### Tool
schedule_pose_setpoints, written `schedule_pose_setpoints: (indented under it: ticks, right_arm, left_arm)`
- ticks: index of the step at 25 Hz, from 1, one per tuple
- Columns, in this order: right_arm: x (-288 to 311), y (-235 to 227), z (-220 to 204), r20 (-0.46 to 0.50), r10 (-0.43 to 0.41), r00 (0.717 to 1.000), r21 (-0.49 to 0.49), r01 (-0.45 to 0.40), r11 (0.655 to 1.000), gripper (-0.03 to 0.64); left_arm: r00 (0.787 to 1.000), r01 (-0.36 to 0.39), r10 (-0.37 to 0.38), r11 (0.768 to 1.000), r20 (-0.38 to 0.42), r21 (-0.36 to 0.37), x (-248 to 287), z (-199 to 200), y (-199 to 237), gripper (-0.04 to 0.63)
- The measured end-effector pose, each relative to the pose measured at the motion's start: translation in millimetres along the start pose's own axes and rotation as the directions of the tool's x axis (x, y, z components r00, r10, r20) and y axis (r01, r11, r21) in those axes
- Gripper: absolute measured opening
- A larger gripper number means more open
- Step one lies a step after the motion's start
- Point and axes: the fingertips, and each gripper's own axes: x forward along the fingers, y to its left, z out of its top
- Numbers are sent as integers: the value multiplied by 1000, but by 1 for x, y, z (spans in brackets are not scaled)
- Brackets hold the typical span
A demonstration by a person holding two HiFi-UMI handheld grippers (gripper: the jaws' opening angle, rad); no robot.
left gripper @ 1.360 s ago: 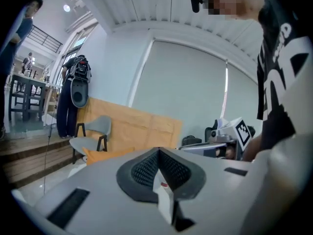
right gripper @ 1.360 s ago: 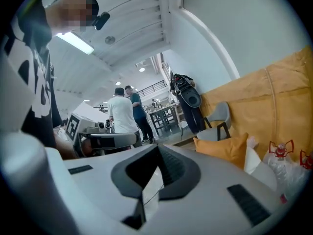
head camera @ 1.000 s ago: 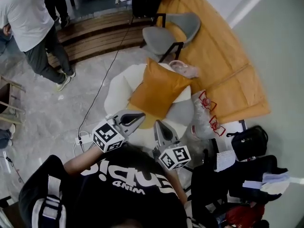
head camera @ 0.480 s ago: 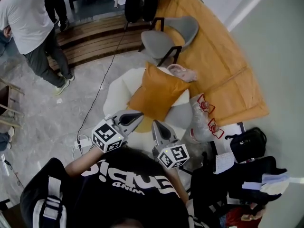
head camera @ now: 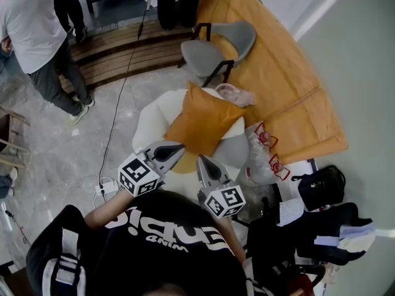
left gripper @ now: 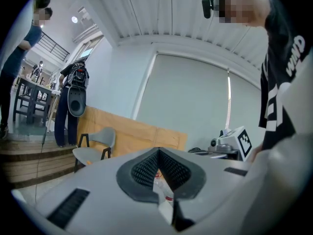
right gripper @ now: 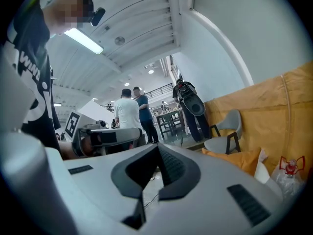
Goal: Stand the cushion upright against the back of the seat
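2 grippers, both with jaws closed tight and nothing between them: left gripper [head camera: 182, 147] and right gripper [head camera: 200, 160], hanging just short of the white armchair [head camera: 150, 117]. Orange cushion [head camera: 203, 122] lies corner-wise across the seat; whether it leans on the back, cannot tell. Risks: closed jaws can only shove, so the cushion may slide off toward the plastic bag [head camera: 262, 156]. Pinched by 1 corner, it likely flops over.

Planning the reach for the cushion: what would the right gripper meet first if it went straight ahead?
Probably the floor, not the cushion: the right gripper, jaws shut, aims left of the cushion in its own view. Depth is unclear.
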Motion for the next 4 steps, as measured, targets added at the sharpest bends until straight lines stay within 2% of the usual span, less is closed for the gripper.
schedule_pose_setpoints:
  ticks: [4]
  right_arm:
    - [1, -4, 1, -1, 1, 1000, 0, -1, 1000, 21]
  left_arm:
    - [1000, -12, 12, 1000, -1, -4, -1, -1, 4, 8]
